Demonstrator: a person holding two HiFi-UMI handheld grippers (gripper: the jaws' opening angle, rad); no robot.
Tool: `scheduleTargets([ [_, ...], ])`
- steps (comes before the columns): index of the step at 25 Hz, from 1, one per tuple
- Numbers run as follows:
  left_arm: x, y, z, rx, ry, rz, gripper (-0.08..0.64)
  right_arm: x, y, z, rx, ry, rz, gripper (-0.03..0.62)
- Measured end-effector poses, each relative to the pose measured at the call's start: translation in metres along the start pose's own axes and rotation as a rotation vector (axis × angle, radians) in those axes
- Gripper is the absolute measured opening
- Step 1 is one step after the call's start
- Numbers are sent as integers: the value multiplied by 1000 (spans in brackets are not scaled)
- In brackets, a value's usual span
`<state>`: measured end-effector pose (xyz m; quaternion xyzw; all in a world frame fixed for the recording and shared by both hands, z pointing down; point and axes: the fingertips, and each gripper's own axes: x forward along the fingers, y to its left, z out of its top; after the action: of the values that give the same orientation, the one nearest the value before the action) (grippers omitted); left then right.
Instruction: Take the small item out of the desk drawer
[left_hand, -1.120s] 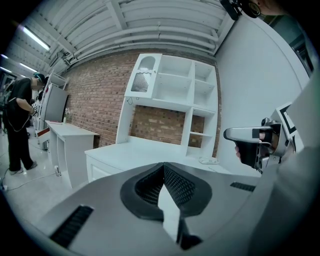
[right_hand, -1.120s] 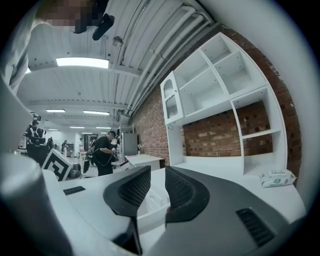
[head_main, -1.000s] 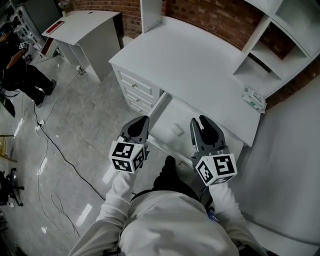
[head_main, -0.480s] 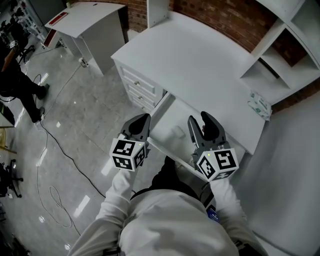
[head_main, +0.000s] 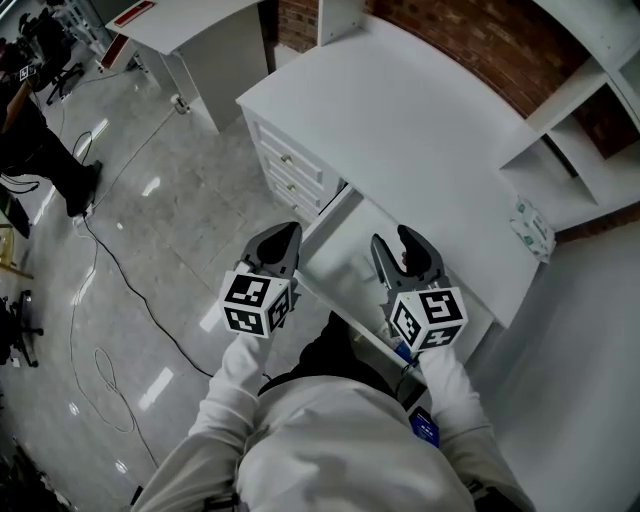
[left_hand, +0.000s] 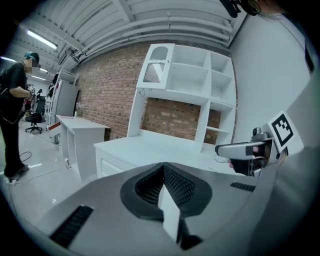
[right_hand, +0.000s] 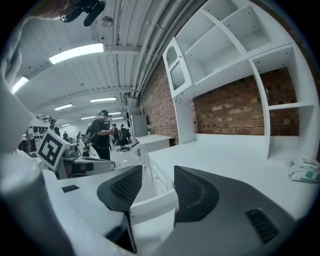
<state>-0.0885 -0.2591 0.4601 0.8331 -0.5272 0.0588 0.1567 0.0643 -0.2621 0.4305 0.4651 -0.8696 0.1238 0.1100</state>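
Just opened right hand-held gripper (head_main: 393, 240) wide, empty, drawer (head_main: 343, 247) just below, likely readying for pick-up; held left hand-held gripper (head_main: 284, 230) closed, spare.

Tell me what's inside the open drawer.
Only bare drawer floor shows. The right hand-held gripper, its jaws just opening with nothing between them, covers the rest, so any small item is hidden.

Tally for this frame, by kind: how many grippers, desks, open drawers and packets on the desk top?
Grippers: 2, the left gripper and the right gripper
Desks: 2, the near desk and the far desk
Open drawers: 1, the open drawer
Packets: 1, the packet
Total: 6
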Motion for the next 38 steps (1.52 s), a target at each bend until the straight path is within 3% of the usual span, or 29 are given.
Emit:
scheduleTargets([
  [14, 9, 16, -10, -30, 41, 45, 18, 46, -7, -102, -32, 312, 56, 230],
  [20, 10, 24, -15, -40, 58, 63, 18, 58, -14, -149, -15, 440, 57, 242],
  [28, 12, 27, -21, -46, 77, 82, 18, 59, -19, -209, -61, 626, 70, 250],
  [38, 15, 27, -28, -55, 94, 107, 18, 65, -19, -257, -94, 799, 112, 275],
])
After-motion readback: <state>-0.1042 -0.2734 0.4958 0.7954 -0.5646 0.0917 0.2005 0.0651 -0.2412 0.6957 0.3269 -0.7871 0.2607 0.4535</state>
